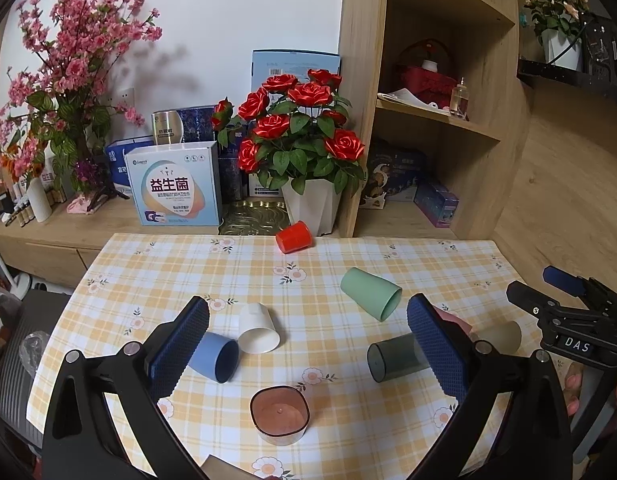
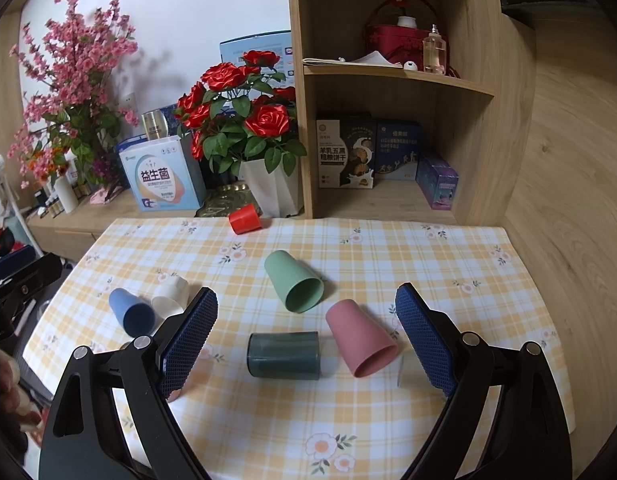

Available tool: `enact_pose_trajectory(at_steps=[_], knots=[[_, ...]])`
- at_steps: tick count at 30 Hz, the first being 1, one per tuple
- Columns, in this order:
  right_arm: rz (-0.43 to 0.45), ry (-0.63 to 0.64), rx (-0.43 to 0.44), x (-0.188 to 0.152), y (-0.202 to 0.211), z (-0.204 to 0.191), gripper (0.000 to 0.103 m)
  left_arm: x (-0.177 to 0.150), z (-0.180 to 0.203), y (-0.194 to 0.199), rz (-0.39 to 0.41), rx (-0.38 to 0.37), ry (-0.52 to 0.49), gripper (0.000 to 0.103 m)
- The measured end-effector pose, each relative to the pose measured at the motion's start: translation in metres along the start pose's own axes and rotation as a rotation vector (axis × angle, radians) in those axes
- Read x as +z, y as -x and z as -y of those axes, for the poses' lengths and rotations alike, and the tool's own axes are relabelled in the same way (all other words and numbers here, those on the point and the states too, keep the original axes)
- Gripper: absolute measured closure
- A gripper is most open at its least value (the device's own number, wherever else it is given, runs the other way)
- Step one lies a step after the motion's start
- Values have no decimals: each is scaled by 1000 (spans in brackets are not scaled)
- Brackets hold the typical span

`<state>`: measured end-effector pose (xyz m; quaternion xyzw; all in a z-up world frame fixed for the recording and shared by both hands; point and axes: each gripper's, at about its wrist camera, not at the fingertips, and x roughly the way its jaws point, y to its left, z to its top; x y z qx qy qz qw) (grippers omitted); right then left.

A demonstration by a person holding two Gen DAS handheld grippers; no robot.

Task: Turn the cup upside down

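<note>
Plastic cups are lying scattered on their sides across the checked tablecloth (image 2: 388, 248) as you are holding both grippers above its near edge, each with its fingers spread wide and carrying nothing. Your right gripper (image 2: 308, 340) is framing two candidates: the dark teal cup (image 2: 283, 355), lying crosswise with its mouth facing your left, and the pink cup (image 2: 362, 338) just beside it, mouth turned toward you. Your left gripper (image 1: 308, 344) is hovering over the upright brown tumbler (image 1: 280, 415), with the blue cup (image 1: 214, 357) touching or nearly touching the white cup (image 1: 259, 327) beside its left finger. Farther back, the green cup (image 2: 294, 286) is resting apart from the rest, and the red cup (image 2: 245, 219) is sitting at the table's far edge near the white flowerpot (image 2: 274, 188).

Judging by the framing, you are lining up on the teal or pink cup. To do this well, you are wanting the pads closing across the cup's round wall near its middle, not its rim, so it is not squirting out. The pink one is tapering, so gripping toward the wider mouth end is likely safer. Lifting clear of its neighbour before rotating, then setting the mouth flat on the cloth, should be keeping it from rolling away.
</note>
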<state>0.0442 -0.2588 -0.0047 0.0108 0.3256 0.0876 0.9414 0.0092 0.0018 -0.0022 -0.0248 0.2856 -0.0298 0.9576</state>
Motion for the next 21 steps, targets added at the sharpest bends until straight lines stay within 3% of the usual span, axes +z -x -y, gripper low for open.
enact_pose_trajectory(at_steps=[15,21], knots=[[-13,-4,5,-6,-3,-3,15,-2,-4,2,28,-32,25,6],[-21,-8,7,-7,-5,-2,15,-10,-26,-19,-55,-37,78,6]])
